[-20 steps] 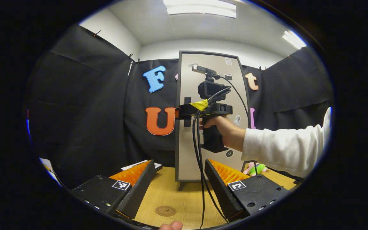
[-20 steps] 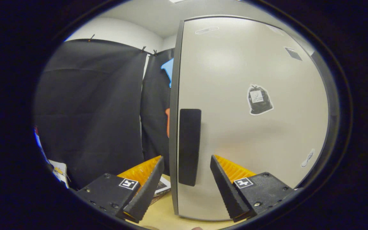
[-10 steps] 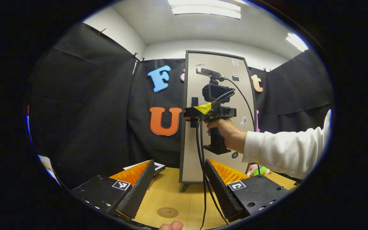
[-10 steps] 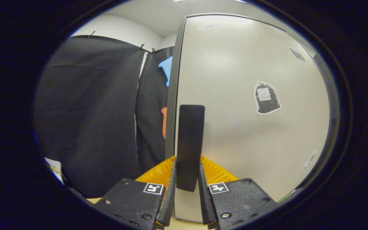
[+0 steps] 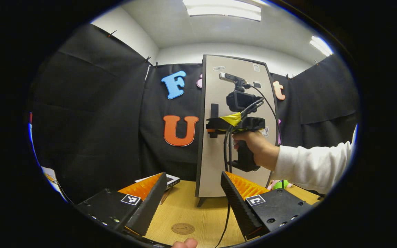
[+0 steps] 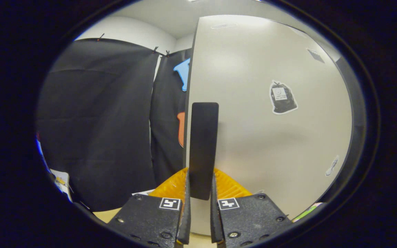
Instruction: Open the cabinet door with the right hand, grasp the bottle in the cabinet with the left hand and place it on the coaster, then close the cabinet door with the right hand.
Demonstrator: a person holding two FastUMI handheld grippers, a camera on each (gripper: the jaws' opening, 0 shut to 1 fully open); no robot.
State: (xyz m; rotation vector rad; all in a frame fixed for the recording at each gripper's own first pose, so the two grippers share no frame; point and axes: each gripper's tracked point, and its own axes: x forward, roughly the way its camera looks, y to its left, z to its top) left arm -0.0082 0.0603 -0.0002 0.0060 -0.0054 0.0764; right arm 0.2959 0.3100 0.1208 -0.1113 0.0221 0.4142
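Right gripper point(image 6: 200, 193) pinching black vertical bar handle point(image 6: 203, 144) on beige flat cabinet door point(image 6: 264, 137); pull outward along hinge arc, grip firm. Left gripper point(image 5: 191, 201) spread, low over wooden table point(image 5: 202, 213) near round brown coaster point(image 5: 182, 228); bottle presumably behind door

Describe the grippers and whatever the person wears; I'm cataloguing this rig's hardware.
The left gripper has blocky black bodies with screws and a square black-and-white marker on each side. The right gripper has matching marked bodies; in the left gripper view it has a black pistol-grip handle, a camera on top, yellow tape and black cables hanging down. The person wears a white long sleeve.
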